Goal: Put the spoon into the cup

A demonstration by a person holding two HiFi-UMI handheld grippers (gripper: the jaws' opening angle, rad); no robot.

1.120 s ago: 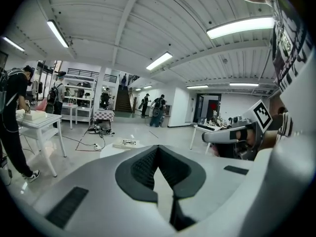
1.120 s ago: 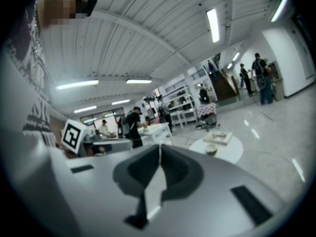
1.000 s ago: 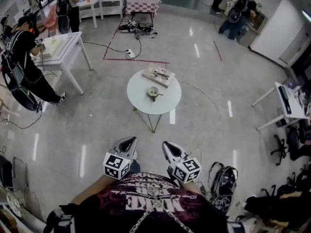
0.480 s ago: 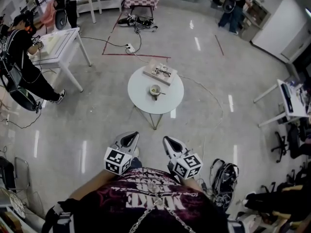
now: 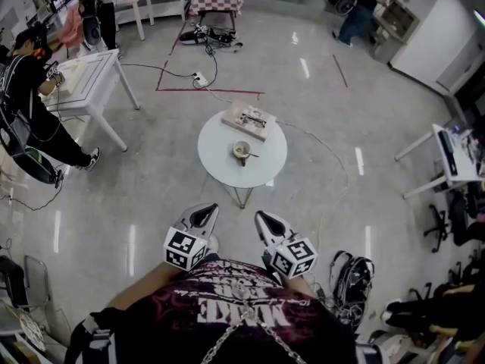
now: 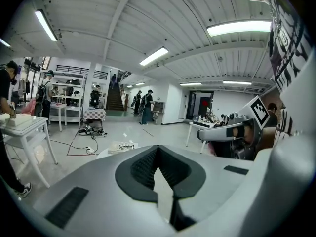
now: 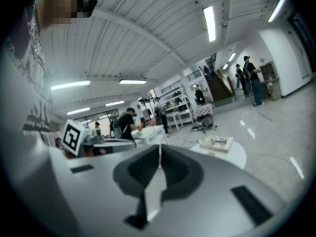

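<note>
While grey left gripper [image 5: 201, 212] and right gripper [image 5: 265, 220] were pinched together, empty, small pale cup [image 5: 241, 150] sat well ahead, on round white table [image 5: 220, 165]

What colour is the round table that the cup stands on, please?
The round table is plain white, shown best in the head view.

A round white table [image 5: 226, 167] bears a cup [image 5: 241, 151], a spoon [image 5: 253, 155] alongside and a flat box [image 5: 248, 120].
</note>
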